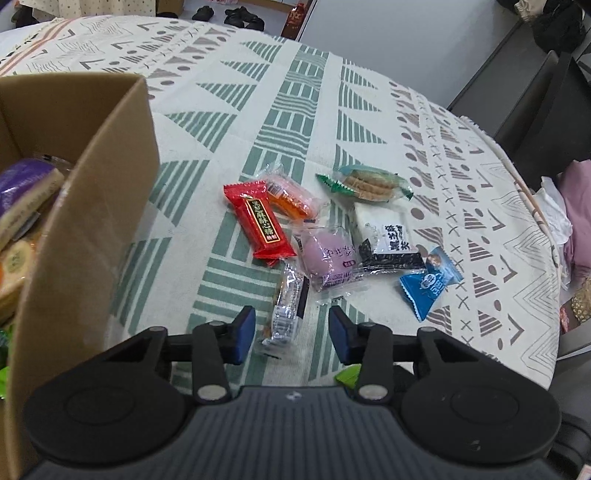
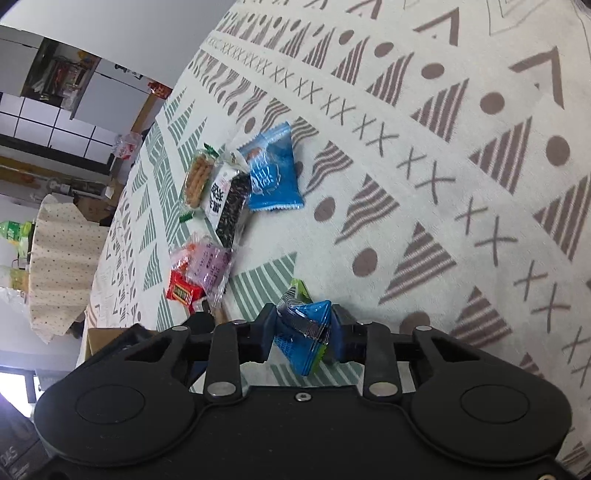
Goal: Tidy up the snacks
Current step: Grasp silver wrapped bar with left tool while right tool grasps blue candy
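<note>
Cardboard box point(image 1: 92, 192): cut off by the left edge, its contents mostly hidden.
Green packet point(image 1: 349, 373): only a corner showed behind the left claw point(image 1: 291, 334).
Shoes point(image 1: 243, 16): blurred.

Loose wrapped snacks clustered on patterned cloth: red bar point(image 1: 258, 225), purple pack point(image 1: 330, 258), blue packet point(image 1: 430, 282), biscuit pack point(image 1: 369, 182)

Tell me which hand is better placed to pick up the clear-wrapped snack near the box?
Left. The left gripper has its open jaws on either side of the clear-wrapped snack, next to the cardboard box. The right gripper is already shut on a blue and green packet.
</note>
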Tool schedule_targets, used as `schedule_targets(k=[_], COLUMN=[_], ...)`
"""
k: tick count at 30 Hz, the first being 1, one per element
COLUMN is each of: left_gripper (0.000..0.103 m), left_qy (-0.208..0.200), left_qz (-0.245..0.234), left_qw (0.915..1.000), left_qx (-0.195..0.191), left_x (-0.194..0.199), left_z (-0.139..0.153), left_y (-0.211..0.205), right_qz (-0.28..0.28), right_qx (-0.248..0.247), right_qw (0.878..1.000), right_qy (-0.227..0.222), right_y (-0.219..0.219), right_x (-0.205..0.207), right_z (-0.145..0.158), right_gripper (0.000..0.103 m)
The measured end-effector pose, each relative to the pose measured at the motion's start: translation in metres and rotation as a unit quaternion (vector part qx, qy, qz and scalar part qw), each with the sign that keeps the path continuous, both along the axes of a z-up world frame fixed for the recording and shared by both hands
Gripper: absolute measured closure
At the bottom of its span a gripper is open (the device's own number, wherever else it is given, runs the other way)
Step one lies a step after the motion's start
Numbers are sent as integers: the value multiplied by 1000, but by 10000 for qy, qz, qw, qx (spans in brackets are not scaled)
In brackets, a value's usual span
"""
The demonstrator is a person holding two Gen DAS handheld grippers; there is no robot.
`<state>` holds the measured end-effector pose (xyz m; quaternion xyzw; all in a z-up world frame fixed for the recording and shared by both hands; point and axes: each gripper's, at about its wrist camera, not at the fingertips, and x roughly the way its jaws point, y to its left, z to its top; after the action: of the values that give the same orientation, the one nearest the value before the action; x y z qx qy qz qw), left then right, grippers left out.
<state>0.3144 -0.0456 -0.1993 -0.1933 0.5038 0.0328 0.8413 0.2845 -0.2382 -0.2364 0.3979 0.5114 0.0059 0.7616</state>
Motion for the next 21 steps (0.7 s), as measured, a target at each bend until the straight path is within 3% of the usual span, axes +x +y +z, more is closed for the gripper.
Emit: schedule_targets(k=[4,8,21], left_gripper=[69,85,86], left_qy=[70,87,-388], left_qz=[51,69,-62], left_qw=[9999,9998,9989], left_qx=[56,139,253], left_x=[4,7,-14], left_z=[-8,-9,33], left_y=[-2,-3,-6], right_qz=[-12,-32,29], right_qx=[-79,-153,-40], right_qw=[9999,9997,9982], right_qy=[-108,-202,-598], right_y=[0,-1,5], right_x=[4,6,4], right_z=[1,2,22], right_gripper=[74,75,75])
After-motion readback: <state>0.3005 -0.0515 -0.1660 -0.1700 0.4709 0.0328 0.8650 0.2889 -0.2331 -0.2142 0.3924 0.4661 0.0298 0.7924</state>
